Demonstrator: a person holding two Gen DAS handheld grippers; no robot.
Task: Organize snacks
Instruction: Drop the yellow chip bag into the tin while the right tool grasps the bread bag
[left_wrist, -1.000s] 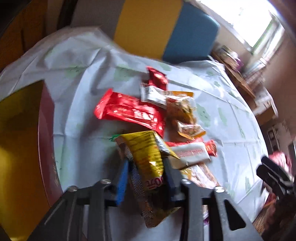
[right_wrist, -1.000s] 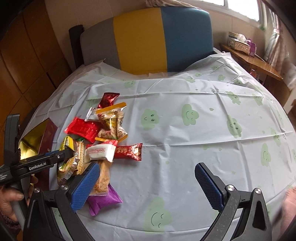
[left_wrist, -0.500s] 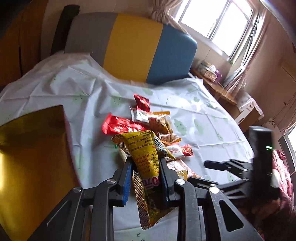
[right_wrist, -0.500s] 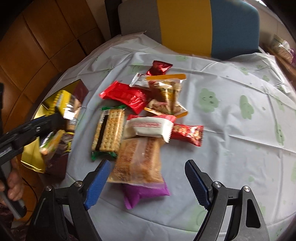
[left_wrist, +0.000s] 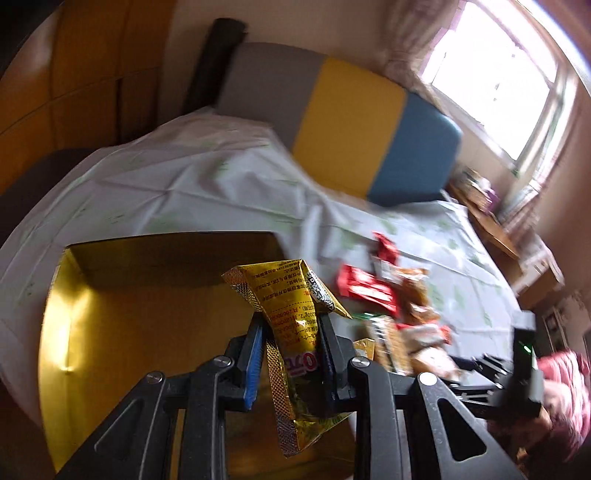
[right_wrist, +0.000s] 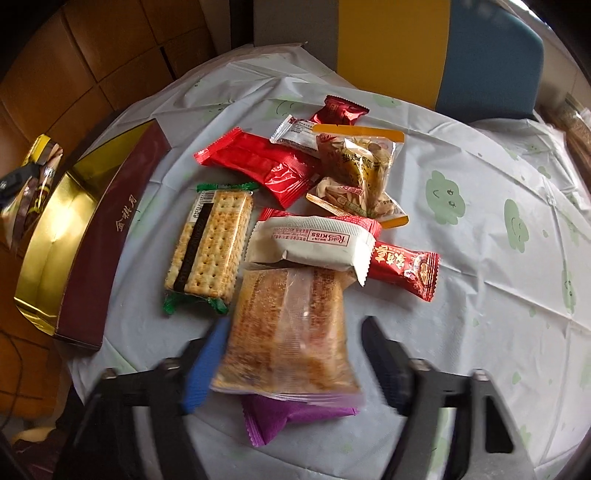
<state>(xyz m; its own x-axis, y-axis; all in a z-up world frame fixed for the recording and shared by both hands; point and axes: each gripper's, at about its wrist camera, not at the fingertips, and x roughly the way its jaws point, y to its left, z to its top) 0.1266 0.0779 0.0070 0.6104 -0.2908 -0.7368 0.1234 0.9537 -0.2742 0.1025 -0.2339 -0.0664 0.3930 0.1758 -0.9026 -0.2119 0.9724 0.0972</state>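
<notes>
My left gripper (left_wrist: 291, 354) was clamped on one yellow snack bag (left_wrist: 295, 332), which hung upright between the jaws above the gold inside of the one open box (left_wrist: 110, 332). That box sat at the edge of the table (right_wrist: 480, 221), its dark red wall just beside the snack pile. My right gripper (right_wrist: 295, 362) stood wide, its two fingers on either side of one clear packet of golden cake (right_wrist: 288, 332), and I could not tell whether they touched it. One purple packet (right_wrist: 288, 417) lay under that cake. Beyond it I counted one cracker pack (right_wrist: 210, 243), one white bar (right_wrist: 314, 240), three red packets and two orange-edged bags, bunched together and overlapping.
</notes>
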